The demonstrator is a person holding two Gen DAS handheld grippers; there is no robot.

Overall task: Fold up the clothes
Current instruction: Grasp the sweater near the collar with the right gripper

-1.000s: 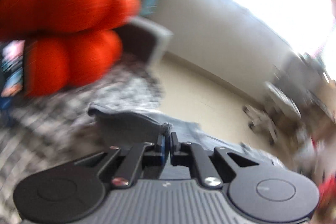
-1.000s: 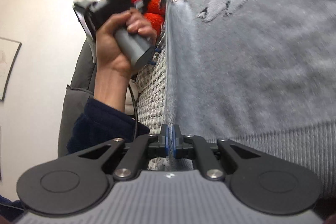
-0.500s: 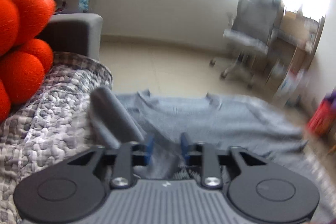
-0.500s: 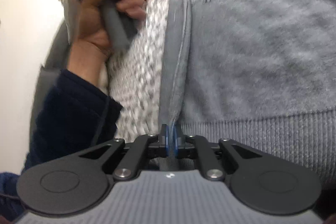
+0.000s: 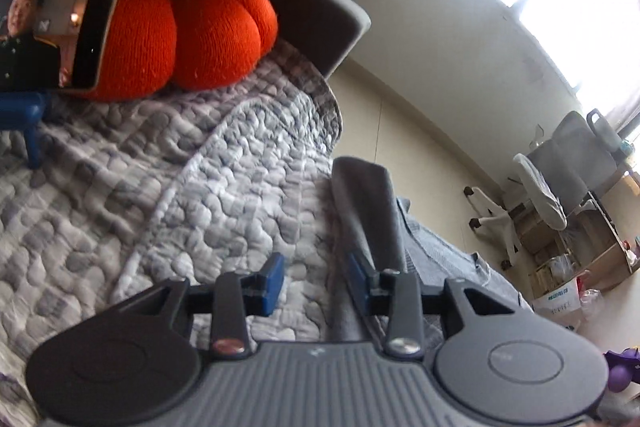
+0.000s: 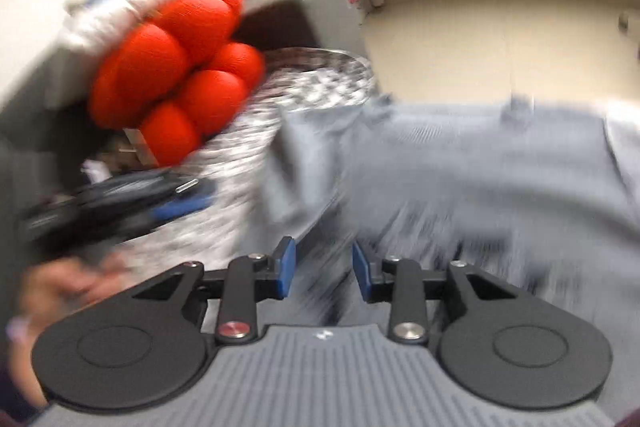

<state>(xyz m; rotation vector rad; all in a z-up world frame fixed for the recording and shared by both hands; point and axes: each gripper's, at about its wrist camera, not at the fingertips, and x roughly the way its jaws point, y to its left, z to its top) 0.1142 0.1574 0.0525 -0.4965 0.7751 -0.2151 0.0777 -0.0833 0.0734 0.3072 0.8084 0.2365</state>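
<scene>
Lying on the quilted cover: grey sweater (image 5: 372, 211), spread flat, its folded sleeve forming a long strip running from near to far.
Sweater body: extends to the right of the sleeve strip in the right wrist view (image 6: 480, 179), heavily blurred there.
Left gripper (image 5: 314, 279): blue fingers (image 5: 274, 281) spread wide, gripping nothing; the sleeve strip lies just at the right finger, the quilted cover (image 5: 200, 195) under the gap.
Right gripper (image 6: 323, 273): fingers parted, empty; sweater fabric lies beyond and beneath them.
Left wrist view only: phone (image 5: 56, 31) leaning on the orange cushion (image 5: 208, 27), office chair (image 5: 560, 179) far right.
Right wrist view only: a hand (image 6: 60, 291) at near left, shelves at far left.
</scene>
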